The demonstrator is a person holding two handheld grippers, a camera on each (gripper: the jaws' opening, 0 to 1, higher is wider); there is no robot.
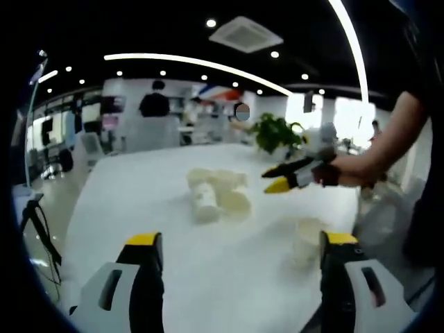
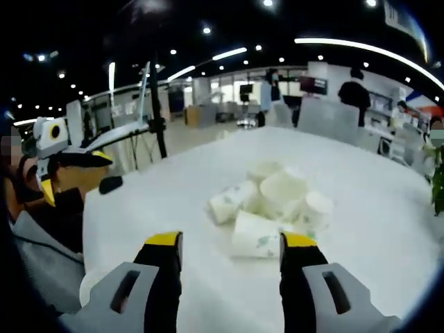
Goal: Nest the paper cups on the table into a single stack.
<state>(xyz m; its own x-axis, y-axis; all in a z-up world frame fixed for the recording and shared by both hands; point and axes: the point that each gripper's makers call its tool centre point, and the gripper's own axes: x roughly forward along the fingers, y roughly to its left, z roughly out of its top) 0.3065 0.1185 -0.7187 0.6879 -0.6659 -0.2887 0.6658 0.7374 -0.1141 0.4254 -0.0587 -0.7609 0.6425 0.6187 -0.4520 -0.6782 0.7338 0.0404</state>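
Several paper cups (image 2: 274, 205) lie in a loose heap mid-frame in the right gripper view, most tipped on their sides, touching one another on the white worktop (image 2: 361, 180). The nearest cup (image 2: 257, 244) lies on its side just ahead of the right claw (image 2: 231, 243), between its yellow-tipped jaws; jaws spread, nothing pinched. In the left gripper view the same heap (image 1: 216, 193) sits centre frame. One separate cup (image 1: 306, 239) stands upright at lower right, near the left claw (image 1: 239, 241), whose jaws are spread wide and empty. The right claw (image 1: 277, 179) enters from the right edge, held in a hand (image 1: 347, 170), above the worktop (image 1: 139, 187) and beside the heap. A potted plant (image 1: 275, 132) stands at the far edge.
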